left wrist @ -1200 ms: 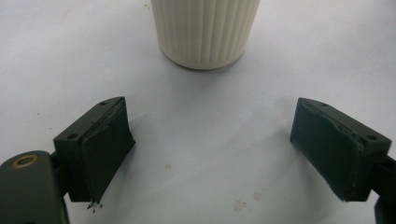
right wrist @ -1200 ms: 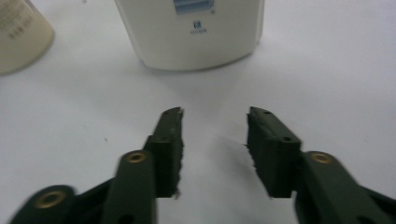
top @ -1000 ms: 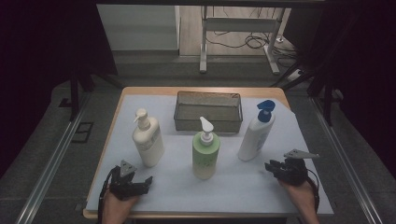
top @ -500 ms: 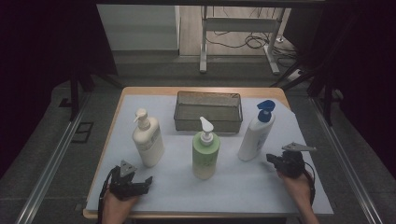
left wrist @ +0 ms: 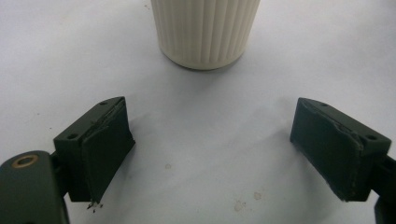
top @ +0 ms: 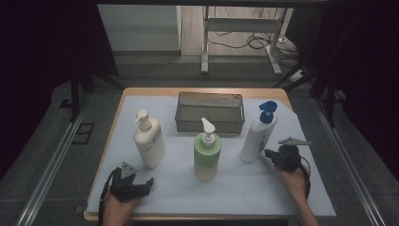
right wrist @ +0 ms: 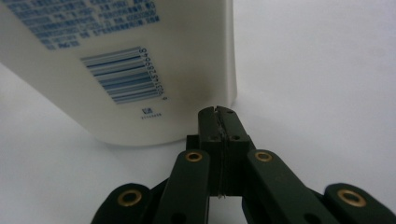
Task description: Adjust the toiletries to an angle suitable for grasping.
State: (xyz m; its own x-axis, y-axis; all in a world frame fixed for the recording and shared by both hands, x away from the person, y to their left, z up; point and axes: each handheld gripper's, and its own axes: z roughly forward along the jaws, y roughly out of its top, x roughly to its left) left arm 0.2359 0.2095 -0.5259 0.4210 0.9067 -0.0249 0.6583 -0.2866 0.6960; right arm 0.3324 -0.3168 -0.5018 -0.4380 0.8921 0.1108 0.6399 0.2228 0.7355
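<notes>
Bottle [top: 257,136] with blue cap, upright at right of the sheet [top: 235,188], in front of the wire basket [top: 210,112]. Right gripper [right wrist: 218,113] clenched on nothing, tips at the bottle's base. Could tip or skid if nudged low down. Left gripper [left wrist: 212,149] released, idle near the cream bottle [left wrist: 205,32].

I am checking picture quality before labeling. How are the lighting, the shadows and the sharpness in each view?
High view: the white table cover is evenly lit, the surroundings very dark, the picture slightly soft. Left gripper view: the cream bottle is sharp, with a soft shadow at its base. Right gripper view: the barcode on the white bottle is readable, its top print blurred; the shut right gripper is in focus.
</notes>
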